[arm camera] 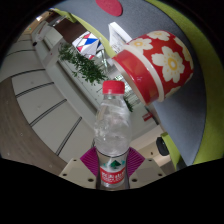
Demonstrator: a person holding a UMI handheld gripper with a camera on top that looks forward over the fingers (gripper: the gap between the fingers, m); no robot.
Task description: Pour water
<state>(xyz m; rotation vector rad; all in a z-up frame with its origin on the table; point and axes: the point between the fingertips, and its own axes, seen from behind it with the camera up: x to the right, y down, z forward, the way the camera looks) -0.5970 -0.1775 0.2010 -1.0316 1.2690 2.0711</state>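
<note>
Held upright between the magenta pads (92, 160) of the gripper (112, 172), clamped at both sides: a clear plastic water bottle (112, 138), red cap, green label. Just beyond, tilted: a red cup (158, 64) with white flowers. Farther off, leafy green plants (86, 68) beside pale steps (45, 105).
</note>
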